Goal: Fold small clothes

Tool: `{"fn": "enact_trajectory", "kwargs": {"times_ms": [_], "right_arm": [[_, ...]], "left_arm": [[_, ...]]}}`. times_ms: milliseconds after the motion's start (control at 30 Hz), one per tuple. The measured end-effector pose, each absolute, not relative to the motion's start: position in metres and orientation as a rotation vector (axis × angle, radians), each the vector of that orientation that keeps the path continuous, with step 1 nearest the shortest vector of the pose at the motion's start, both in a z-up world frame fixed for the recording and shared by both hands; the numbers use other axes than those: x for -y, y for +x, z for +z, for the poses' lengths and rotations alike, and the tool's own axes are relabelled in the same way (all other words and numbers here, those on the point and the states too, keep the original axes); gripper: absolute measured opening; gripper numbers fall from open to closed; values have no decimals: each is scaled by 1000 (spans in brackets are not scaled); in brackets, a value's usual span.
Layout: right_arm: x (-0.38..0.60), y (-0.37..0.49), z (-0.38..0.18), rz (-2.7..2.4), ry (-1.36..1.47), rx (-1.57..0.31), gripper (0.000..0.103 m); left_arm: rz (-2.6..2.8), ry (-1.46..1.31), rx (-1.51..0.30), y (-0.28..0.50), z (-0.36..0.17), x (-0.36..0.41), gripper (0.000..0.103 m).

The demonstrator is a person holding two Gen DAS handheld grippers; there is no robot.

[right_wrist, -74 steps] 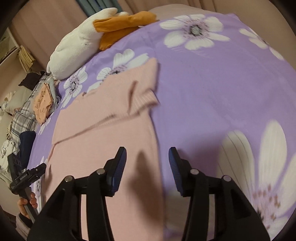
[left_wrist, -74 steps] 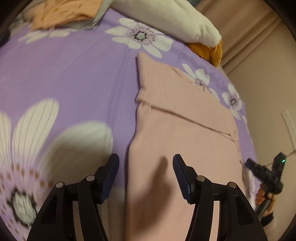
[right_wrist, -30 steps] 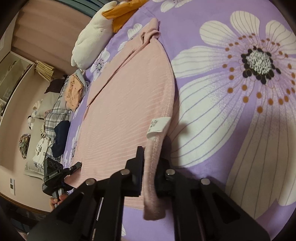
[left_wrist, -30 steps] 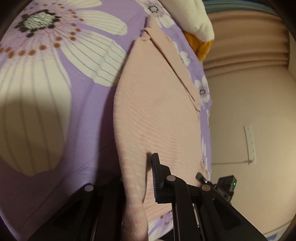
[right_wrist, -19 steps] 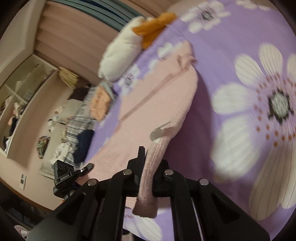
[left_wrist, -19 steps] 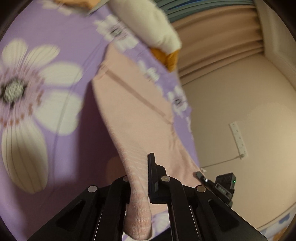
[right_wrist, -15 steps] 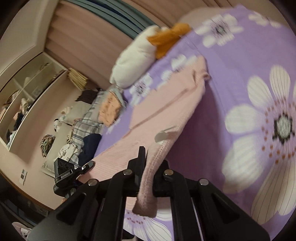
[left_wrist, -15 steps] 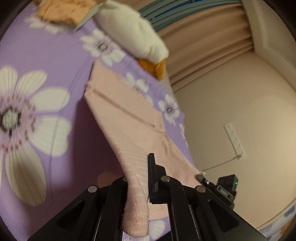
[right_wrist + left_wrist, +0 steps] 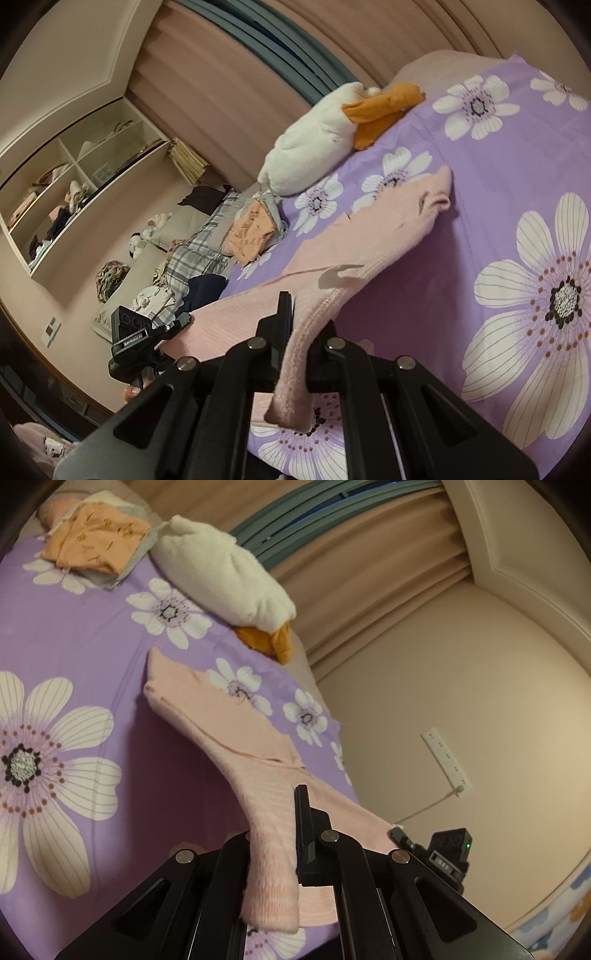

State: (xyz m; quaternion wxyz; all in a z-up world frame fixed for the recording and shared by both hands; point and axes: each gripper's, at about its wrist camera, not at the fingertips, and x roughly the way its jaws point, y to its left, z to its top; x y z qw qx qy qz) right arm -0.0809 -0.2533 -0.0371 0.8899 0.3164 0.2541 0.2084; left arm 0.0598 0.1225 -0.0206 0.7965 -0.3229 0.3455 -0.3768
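A pink knit garment (image 9: 221,731) lies stretched over the purple flowered bedspread (image 9: 74,627). My left gripper (image 9: 277,834) is shut on its near left hem and holds that edge raised above the bed. My right gripper (image 9: 299,332) is shut on the near right hem of the same garment (image 9: 369,236), also raised; a white label (image 9: 338,275) shows by the pinched edge. The far end of the garment still rests on the bed. Each gripper shows in the other's view: the right one (image 9: 447,853) and the left one (image 9: 136,339).
A white and orange plush duck (image 9: 229,579) lies at the head of the bed. A folded orange garment (image 9: 96,542) sits on a pile at the far left. Plaid and dark clothes (image 9: 195,258) lie on a couch beside shelves (image 9: 74,177). A wall with a power strip (image 9: 447,760) is on the right.
Both grippers went from open over the garment's near hem to shut on it, and have lifted the hem up off the bed, so the views now tilt toward the room.
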Motion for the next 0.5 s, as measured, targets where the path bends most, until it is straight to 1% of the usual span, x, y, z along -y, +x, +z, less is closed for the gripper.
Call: {"fn": "enact_trajectory", "kwargs": {"times_ms": [333,500], "right_arm": [[243,-124,0,499,492,-467,6],[242,-142,15,539,452,-417,6]], "left_arm": [[-852,-652,-689,23,8,-135,0],[-867,-640,-660,4,21,-139,0]]}}
